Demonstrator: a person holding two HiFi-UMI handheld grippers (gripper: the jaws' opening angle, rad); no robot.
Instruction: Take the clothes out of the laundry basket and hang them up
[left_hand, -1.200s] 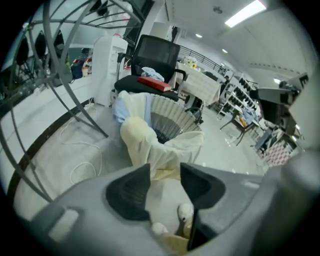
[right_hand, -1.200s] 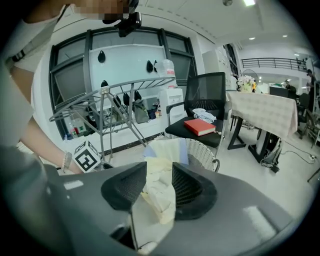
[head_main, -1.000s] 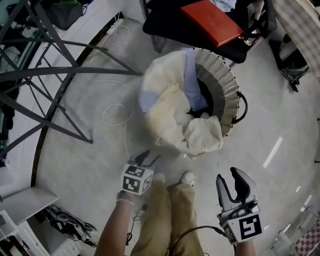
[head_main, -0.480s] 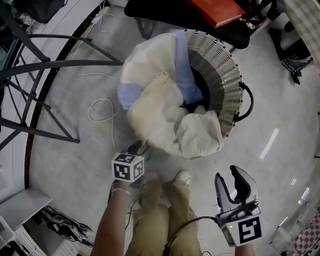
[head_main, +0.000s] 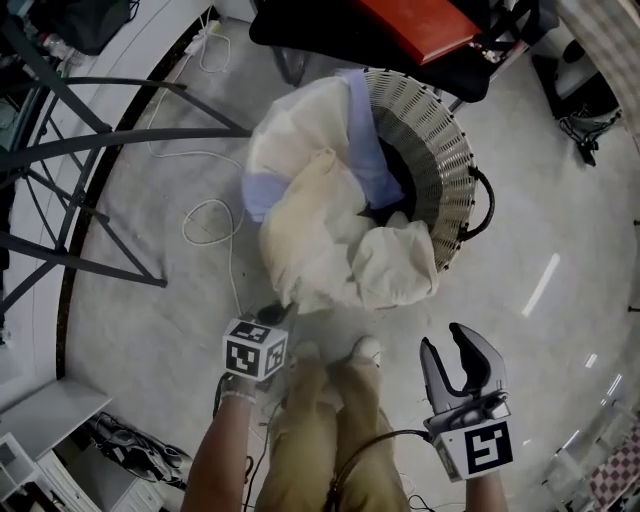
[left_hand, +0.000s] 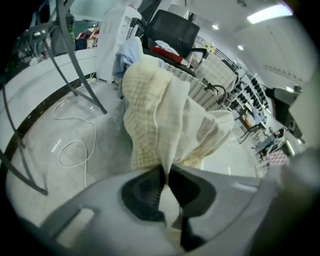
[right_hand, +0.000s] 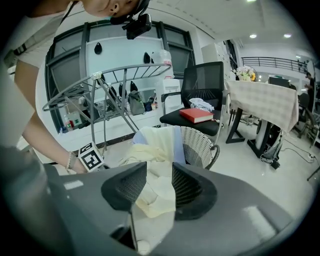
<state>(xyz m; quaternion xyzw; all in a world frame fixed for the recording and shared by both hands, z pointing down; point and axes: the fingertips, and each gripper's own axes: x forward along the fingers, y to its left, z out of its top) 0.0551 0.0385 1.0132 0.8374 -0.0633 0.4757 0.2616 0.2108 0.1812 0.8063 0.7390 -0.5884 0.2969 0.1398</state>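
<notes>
The cream garment (head_main: 320, 235) spills over the near-left rim of the white laundry basket (head_main: 448, 170) on the floor, with a pale blue garment (head_main: 368, 150) behind it. The left claw (head_main: 272, 315) has just closed, clamped on the cream garment's near hem. The right claw (head_main: 456, 352) stands apart, holding nothing, nearer and to the right.

Left hand-held gripper (head_main: 271, 316) just closed on cloth (left_hand: 165, 125); right hand-held gripper (head_main: 447, 345) gapes.
</notes>
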